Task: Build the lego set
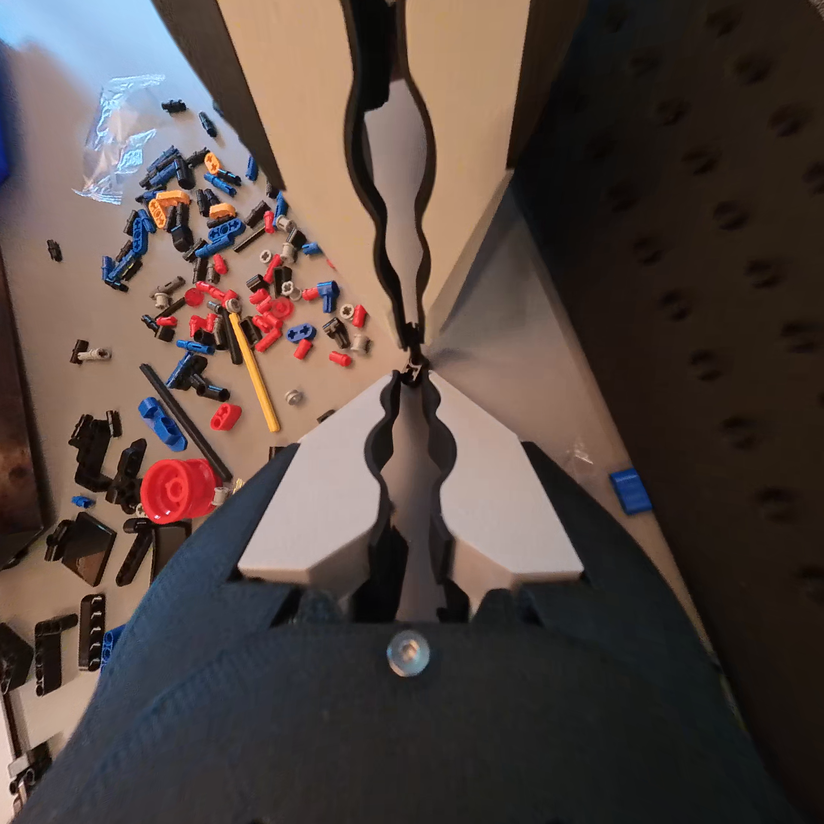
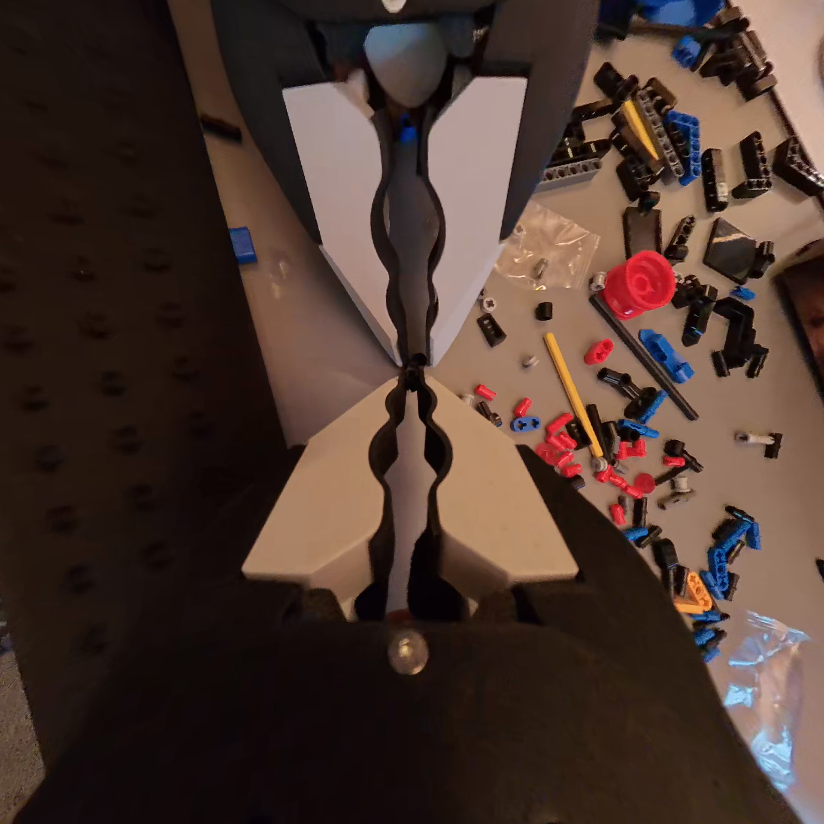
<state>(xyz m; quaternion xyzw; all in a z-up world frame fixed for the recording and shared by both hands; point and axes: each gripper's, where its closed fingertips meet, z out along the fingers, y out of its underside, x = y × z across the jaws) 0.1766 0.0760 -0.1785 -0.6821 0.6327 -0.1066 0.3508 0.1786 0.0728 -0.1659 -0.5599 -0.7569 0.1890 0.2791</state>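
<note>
My two grippers meet tip to tip above the grey table. In the left wrist view my left gripper [image 1: 411,379] is shut on a small black pin [image 1: 413,369]. The right gripper [image 1: 409,332] comes in from the top, shut on another small black piece [image 1: 410,335]. The two pieces touch end to end. In the right wrist view my right gripper [image 2: 410,387] is shut on its black piece [image 2: 411,382], and the left gripper [image 2: 417,360] faces it from above with its pin [image 2: 418,359].
Loose red, blue, black and orange pieces [image 1: 232,285] lie scattered on the table [image 1: 67,312]. A red wheel [image 1: 178,490], a yellow axle [image 1: 254,374], a long black axle [image 1: 183,419] and a clear bag [image 1: 120,133] lie there. A dark dotted mat [image 1: 713,312] borders the table, with a blue tile [image 1: 629,490] at its edge. My two grippers' fingertips are within a few centimetres of each other. The yellow axle [image 1: 254,374] is about 8 cm from both grippers' fingertips. My right wrist view [image 2: 569,389] looks at it from another angle.
</note>
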